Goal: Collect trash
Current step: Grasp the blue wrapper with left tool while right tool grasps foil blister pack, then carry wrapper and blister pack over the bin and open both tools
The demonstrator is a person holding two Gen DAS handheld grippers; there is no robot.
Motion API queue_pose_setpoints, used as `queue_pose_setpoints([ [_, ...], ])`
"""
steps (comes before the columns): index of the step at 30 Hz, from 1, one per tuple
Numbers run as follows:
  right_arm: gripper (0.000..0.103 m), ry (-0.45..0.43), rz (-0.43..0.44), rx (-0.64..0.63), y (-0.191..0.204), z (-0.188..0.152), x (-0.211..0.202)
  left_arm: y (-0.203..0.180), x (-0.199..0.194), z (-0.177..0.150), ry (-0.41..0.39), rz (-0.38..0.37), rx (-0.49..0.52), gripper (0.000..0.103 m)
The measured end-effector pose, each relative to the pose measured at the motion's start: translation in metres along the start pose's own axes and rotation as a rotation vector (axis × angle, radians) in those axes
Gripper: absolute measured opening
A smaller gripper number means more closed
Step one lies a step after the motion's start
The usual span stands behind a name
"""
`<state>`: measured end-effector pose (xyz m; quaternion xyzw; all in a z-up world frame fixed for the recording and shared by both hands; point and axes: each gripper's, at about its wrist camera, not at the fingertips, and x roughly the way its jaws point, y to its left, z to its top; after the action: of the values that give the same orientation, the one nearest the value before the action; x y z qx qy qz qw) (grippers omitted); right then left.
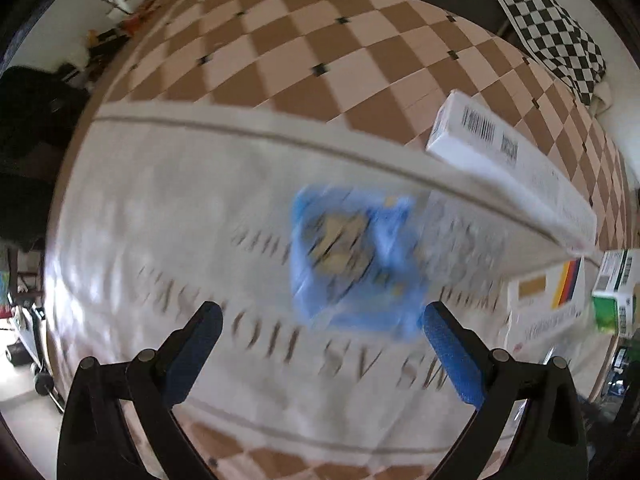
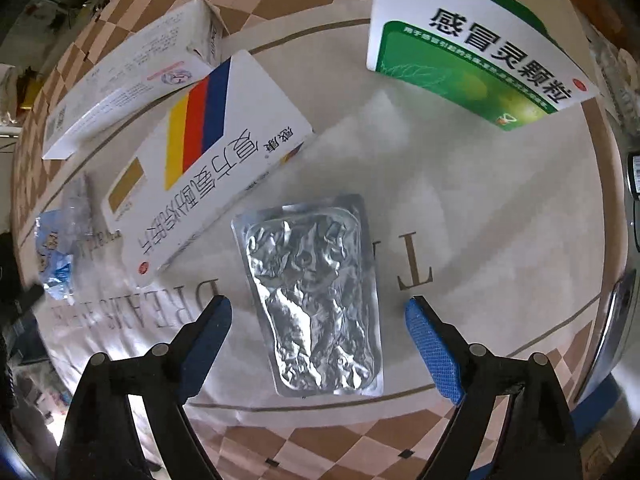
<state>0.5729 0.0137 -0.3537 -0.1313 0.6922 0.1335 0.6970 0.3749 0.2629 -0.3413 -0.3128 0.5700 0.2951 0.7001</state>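
Right gripper (image 2: pixel 318 314) wide open, empty, above crinkled silver foil blister pack (image 2: pixel 314 294) on printed cream cloth (image 2: pixel 480 200). Left gripper (image 1: pixel 322 322) open, empty, over blurred crumpled blue plastic wrapper (image 1: pixel 352 260); flat cardboard medicine boxes nearby.

A cream printed cloth (image 2: pixel 460 208) over a checkered surface (image 1: pixel 304 56) carries the trash. Below the right gripper (image 2: pixel 318 320) lies a crumpled foil blister pack (image 2: pixel 316 296); a striped box (image 2: pixel 208 160) and white box (image 2: pixel 128 80) sit up-left, a green box (image 2: pixel 472 48) up-right. A blue wrapper (image 1: pixel 352 260) lies blurred just ahead of the left gripper (image 1: pixel 320 316).
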Motion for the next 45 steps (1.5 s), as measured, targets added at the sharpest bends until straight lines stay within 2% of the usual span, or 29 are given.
queue_pose_setpoints([
  [4,0.086,-0.020,-0.063,-0.021,0.012,-0.002,0.005,-0.019,0.021,0.021,0.046,0.003,0.057,0.101],
  [5,0.084,-0.025,-0.084,-0.029,0.021,-0.013,0.003,-0.022,0.025,0.024,0.050,0.012,0.073,0.093],
  [6,0.082,-0.033,-0.099,-0.038,0.027,-0.020,0.002,-0.025,0.027,0.025,0.050,0.019,0.085,0.078],
  [8,0.075,-0.054,-0.101,-0.068,0.036,-0.026,0.000,-0.028,0.030,0.028,0.043,0.013,0.090,0.073],
  [9,0.067,-0.062,-0.104,-0.086,0.041,-0.027,-0.004,-0.029,0.028,0.029,0.028,0.013,0.092,0.065],
  [11,0.067,-0.055,-0.109,-0.115,0.051,-0.029,-0.004,-0.031,0.023,0.024,0.013,0.013,0.101,0.057],
  [18,0.067,-0.068,-0.028,-0.101,0.037,-0.050,-0.019,-0.025,-0.006,-0.019,-0.042,0.060,0.140,0.056],
  [22,0.067,-0.097,0.013,-0.103,0.033,-0.074,-0.034,-0.023,-0.030,-0.051,-0.082,0.047,0.152,0.056],
  [25,0.067,-0.127,0.044,-0.100,0.033,-0.097,-0.048,-0.025,-0.056,-0.088,-0.123,0.039,0.168,0.056],
  [26,0.067,-0.141,0.058,-0.097,0.035,-0.107,-0.052,-0.023,-0.063,-0.094,-0.135,0.037,0.172,0.056],
  [28,0.067,-0.163,0.080,-0.102,0.042,-0.132,-0.061,-0.012,-0.076,-0.128,-0.155,0.021,0.172,0.056],
  [30,0.067,-0.187,0.104,-0.108,0.052,-0.158,-0.071,0.013,-0.084,-0.143,-0.172,0.003,0.171,0.056],
  [32,0.067,-0.213,0.133,-0.110,0.062,-0.191,-0.082,0.025,-0.101,-0.177,-0.192,-0.019,0.181,0.056],
  [33,0.067,-0.223,0.146,-0.112,0.064,-0.203,-0.085,0.045,-0.096,-0.182,-0.199,-0.024,0.189,0.056],
  [37,0.067,-0.267,0.196,-0.095,0.075,-0.281,-0.094,0.078,-0.107,-0.228,-0.237,-0.063,0.245,0.056],
  [41,0.067,-0.263,0.227,-0.053,0.082,-0.363,-0.091,0.120,-0.108,-0.279,-0.215,-0.116,0.269,0.056],
  [44,0.067,-0.213,0.245,-0.003,0.082,-0.430,-0.070,0.146,-0.096,-0.320,-0.172,-0.125,0.297,0.056],
  [45,0.067,-0.192,0.246,0.004,0.083,-0.442,-0.059,0.154,-0.090,-0.333,-0.148,-0.132,0.298,0.056],
])
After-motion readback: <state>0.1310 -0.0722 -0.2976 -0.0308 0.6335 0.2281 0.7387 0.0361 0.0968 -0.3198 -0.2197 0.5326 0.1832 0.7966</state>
